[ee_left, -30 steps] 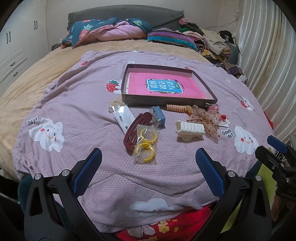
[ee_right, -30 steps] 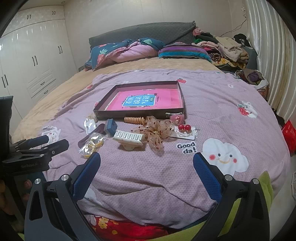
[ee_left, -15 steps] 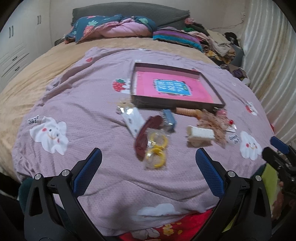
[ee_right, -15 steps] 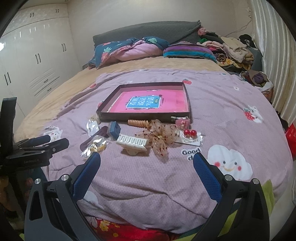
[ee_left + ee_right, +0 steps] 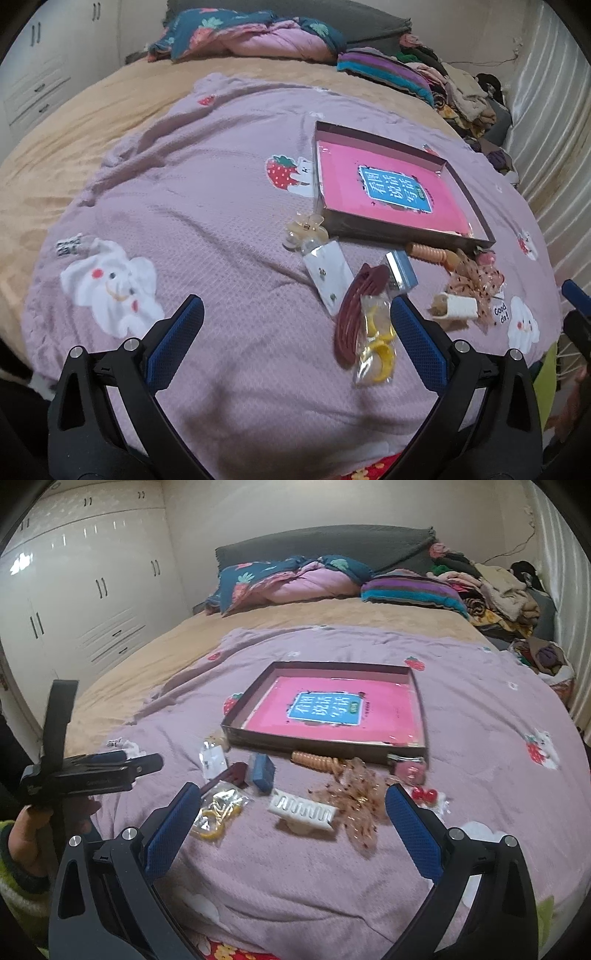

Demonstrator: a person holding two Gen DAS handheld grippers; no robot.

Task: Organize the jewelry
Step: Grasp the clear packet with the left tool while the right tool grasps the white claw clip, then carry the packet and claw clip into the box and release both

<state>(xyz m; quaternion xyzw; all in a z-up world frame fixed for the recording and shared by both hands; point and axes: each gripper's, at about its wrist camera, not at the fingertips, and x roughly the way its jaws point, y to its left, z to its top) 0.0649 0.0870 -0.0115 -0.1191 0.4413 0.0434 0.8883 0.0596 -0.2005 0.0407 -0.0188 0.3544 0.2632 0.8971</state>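
Note:
A shallow brown box with a pink lining [image 5: 384,184] [image 5: 325,710] lies on the purple blanket. In front of it lie hair pieces: a dark red clip [image 5: 356,306], a bag of yellow rings [image 5: 376,339] [image 5: 216,812], a blue box [image 5: 400,271] [image 5: 263,771], a white comb clip [image 5: 456,308] [image 5: 303,806], a lace bow [image 5: 476,280] [image 5: 356,788], an orange spiral tie [image 5: 314,762], red cherries [image 5: 424,794], a card packet [image 5: 327,273]. My left gripper [image 5: 295,317] is open, left of the dark red clip. My right gripper [image 5: 291,805] is open over the white comb clip.
Folded quilts and pillows [image 5: 295,579] lie at the head of the bed. A heap of clothes [image 5: 502,590] is at the far right. White wardrobes [image 5: 74,590] stand on the left. The blanket's front edge is just under both grippers.
Both grippers have moved forward toward the pile of pieces. The left gripper's view has swung left, so the pile now sits at its right finger. Nothing has been picked up.

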